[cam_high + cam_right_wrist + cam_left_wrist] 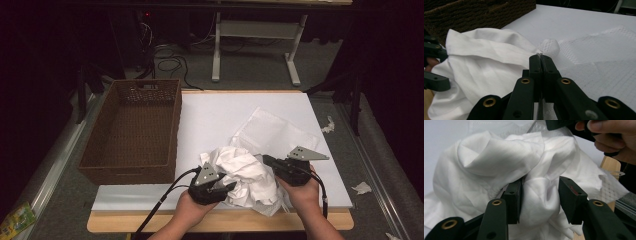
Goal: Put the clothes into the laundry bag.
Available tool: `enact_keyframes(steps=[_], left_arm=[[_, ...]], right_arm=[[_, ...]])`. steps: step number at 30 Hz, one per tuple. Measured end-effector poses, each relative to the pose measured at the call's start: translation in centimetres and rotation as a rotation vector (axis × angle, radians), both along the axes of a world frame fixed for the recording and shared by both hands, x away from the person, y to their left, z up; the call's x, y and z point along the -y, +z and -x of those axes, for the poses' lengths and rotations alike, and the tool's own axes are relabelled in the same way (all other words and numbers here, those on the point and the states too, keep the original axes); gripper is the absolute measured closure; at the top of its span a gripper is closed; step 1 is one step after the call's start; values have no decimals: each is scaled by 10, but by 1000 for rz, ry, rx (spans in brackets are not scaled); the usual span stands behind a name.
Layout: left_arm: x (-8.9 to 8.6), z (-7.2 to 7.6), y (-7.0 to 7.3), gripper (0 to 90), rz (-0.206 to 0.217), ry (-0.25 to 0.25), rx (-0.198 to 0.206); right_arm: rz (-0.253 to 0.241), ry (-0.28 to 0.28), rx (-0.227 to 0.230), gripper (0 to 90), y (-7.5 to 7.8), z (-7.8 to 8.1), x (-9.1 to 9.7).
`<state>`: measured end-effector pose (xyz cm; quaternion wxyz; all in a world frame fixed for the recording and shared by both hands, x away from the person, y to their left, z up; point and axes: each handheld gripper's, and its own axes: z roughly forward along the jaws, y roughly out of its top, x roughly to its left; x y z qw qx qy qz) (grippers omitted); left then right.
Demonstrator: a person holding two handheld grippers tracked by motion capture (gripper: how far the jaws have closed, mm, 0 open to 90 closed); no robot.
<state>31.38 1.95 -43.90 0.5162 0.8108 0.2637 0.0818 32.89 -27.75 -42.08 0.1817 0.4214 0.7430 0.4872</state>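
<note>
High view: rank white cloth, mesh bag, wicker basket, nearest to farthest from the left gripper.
From the left gripper:
1. White cloth: crumpled right at its jaws, near the table's front edge.
2. Mesh bag: flat on the table, behind the cloth and to the right.
3. Wicker basket: at the table's left side, farthest.

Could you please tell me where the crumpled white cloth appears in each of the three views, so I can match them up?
High view: the crumpled white cloth lies at the table's near edge, between the two grippers.
Left gripper view: it spreads across the middle, with a fold between the black fingers.
Right gripper view: it sits at the left, beside the shut fingers.
Shared landmark: the white mesh bag next to the cloth.
</note>
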Motion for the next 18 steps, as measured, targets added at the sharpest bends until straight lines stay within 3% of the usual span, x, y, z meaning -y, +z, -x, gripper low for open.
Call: enact_keyframes(steps=[6,8,11,15,18], left_arm=[[-12,10,10,465,48,29,57],[-19,12,16,483,83,29,97],[-28,11,25,483,141,51,125],[-29,4,26,402,149,76,127],[-19,-6,26,292,145,80,128]], right_arm=[[1,2,10,888,3,2,1],[-4,3,9,888,3,2,1],[-3,4,11,888,3,2,1],[-4,4,10,888,3,2,2],[-4,5,11,888,3,2,2]])
